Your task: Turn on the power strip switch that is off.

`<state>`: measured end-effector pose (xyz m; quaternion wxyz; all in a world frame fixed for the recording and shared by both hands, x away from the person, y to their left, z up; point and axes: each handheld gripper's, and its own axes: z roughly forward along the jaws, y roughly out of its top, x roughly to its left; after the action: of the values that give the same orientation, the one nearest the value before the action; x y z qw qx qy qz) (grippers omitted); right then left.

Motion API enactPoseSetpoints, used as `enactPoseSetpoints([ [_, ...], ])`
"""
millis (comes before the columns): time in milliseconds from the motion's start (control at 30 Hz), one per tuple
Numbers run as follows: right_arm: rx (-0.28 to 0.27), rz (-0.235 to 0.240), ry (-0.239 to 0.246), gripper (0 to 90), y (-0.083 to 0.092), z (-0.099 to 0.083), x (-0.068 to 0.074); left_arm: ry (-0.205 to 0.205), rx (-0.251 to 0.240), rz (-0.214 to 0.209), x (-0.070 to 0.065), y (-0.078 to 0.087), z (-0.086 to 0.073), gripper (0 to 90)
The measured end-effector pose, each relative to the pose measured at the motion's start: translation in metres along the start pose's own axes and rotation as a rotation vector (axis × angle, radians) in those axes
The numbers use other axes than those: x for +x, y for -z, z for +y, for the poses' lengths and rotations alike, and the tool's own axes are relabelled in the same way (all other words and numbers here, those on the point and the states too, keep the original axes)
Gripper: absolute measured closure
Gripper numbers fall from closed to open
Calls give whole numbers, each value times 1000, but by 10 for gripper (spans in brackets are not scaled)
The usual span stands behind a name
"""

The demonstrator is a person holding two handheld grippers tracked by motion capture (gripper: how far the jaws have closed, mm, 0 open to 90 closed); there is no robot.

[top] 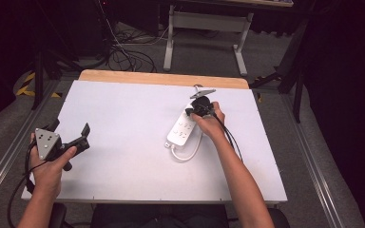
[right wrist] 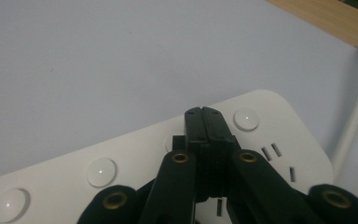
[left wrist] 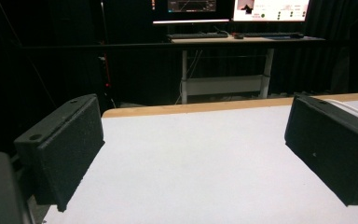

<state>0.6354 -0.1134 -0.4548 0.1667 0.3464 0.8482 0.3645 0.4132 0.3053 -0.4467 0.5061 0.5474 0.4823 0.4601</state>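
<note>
We hold the right tool (top: 197,108) clenched, its two black jaws pressed flat together with nothing between them, and its tips rest on the top face of the white strip (top: 183,129), at the far end of it. In the right gripper view the closed tips (right wrist: 203,122) sit on the strip (right wrist: 121,158) between two round white buttons, one button (right wrist: 246,119) just right of the tips and another button (right wrist: 101,171) farther left; slotted sockets (right wrist: 272,150) lie beside the jaws. The strip lies on the white counter (top: 123,123), right of centre, slanting from near-left to far-right, and its white cord (top: 187,154) loops at the near end. Another stretch of cord (right wrist: 356,107) runs toward the far wooden edge of the counter. Our left tool (top: 71,137) is released, its jaws spread wide with nothing between them, held over the near-left part of the counter, well apart from the strip. In the left gripper view its jaws stand far apart above the bare counter (left wrist: 191,158).
</note>
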Motion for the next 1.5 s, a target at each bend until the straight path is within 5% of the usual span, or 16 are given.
enactPoseSetpoints([
  [233,-29,19,16,900,1,1,3,-3,2,0,0,-1,0,50],
  [367,5,-6,58,900,0,4,11,0,2,-1,0,0,0,50],
  [433,16,25,25,900,-1,4,12,-1,1,0,0,0,0,50],
  [1033,42,44,-49,900,-4,6,7,-3,-1,-3,-1,0,0,51],
  [1500,49,-11,-20,900,-5,7,14,0,-3,-3,-1,2,0,51],
])
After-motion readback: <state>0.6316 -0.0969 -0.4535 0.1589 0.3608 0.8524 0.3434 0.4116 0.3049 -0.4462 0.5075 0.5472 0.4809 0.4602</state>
